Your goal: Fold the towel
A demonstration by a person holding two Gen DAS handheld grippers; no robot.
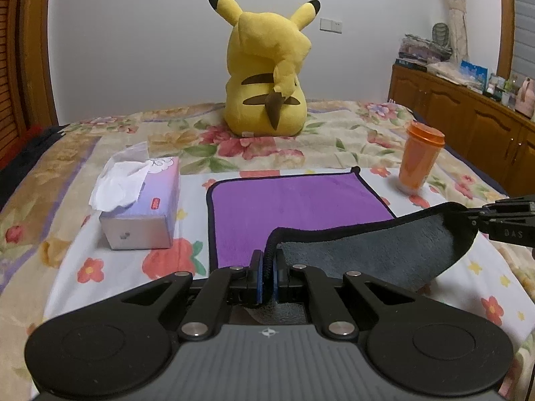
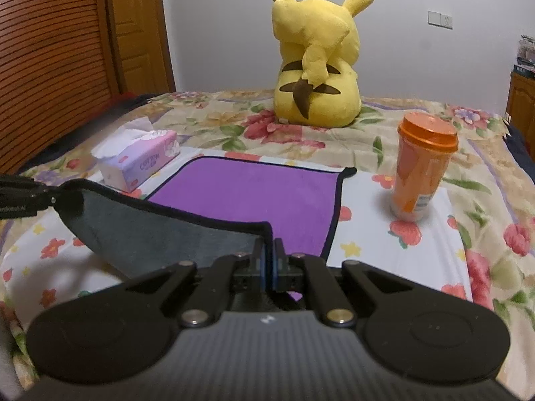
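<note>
The purple plush towel with black piping and a grey underside [image 1: 294,204] lies on the flowered bed sheet [image 1: 100,267] between the tissue box [image 1: 140,207] and the orange lidded cup [image 1: 421,160]. The left gripper [image 1: 266,267] and the right gripper [image 2: 267,260] are each closed tight on one near corner and hold the near edge raised. For a good fold, both corners should probably travel forward at equal height to meet the far edge. The pinched corners are hidden between the fingers, so the depth of the grip cannot be judged.

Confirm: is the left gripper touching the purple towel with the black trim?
Touching. In the left wrist view the left gripper has its jaws shut on the black-trimmed corner of the purple towel, lifting it so the grey underside shows.
</note>
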